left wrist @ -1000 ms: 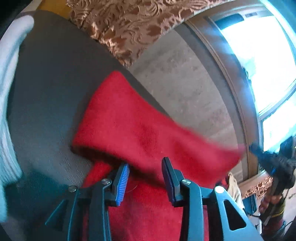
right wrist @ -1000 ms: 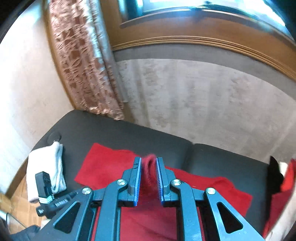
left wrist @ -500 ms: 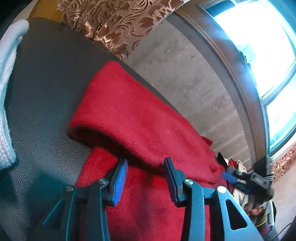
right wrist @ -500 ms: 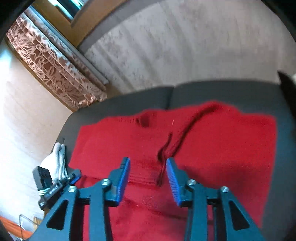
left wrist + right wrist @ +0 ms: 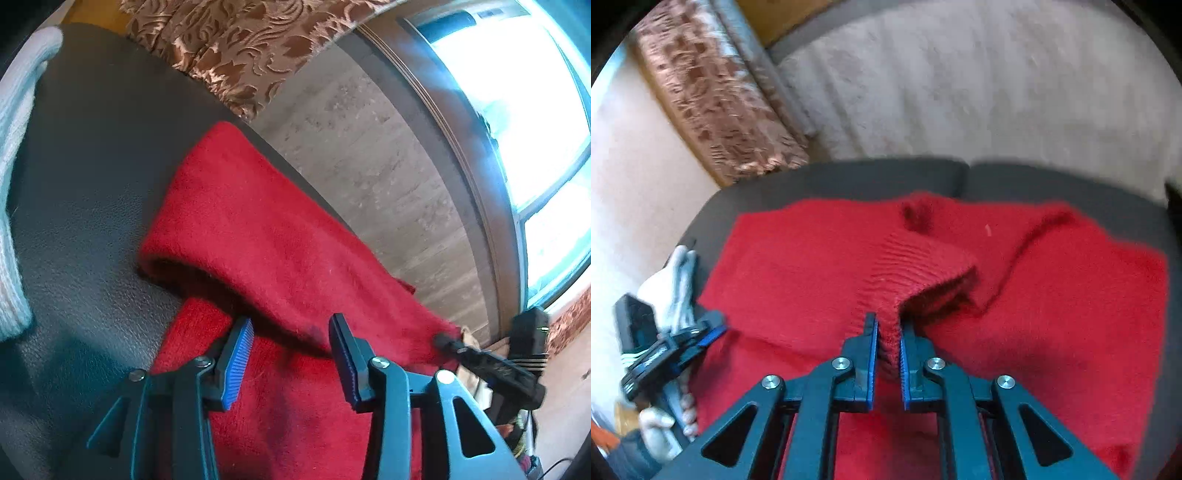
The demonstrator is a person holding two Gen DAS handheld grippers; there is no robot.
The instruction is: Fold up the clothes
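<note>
Seemingly mid-fold: from the left wrist, the left gripper [image 5: 290,354] hangs with opening jaws gripping nothing over the red sweater [image 5: 266,236] on the dark sofa [image 5: 85,155]. From the right wrist, the right gripper [image 5: 888,341] pinches its ribbed cuff [image 5: 916,269]; the sleeve remains unfolded.

Red knit sweater [image 5: 798,273] lies spread flat across dark grey cushion, w/ one part folded over the body, fold edge rounded & raised on the left side [image 5: 258,240]. Ribbed cuff/hem [image 5: 916,266] is lifted off the body near the middle, bunched into a peak. Fabric fuzzy, lightly creased.
</note>
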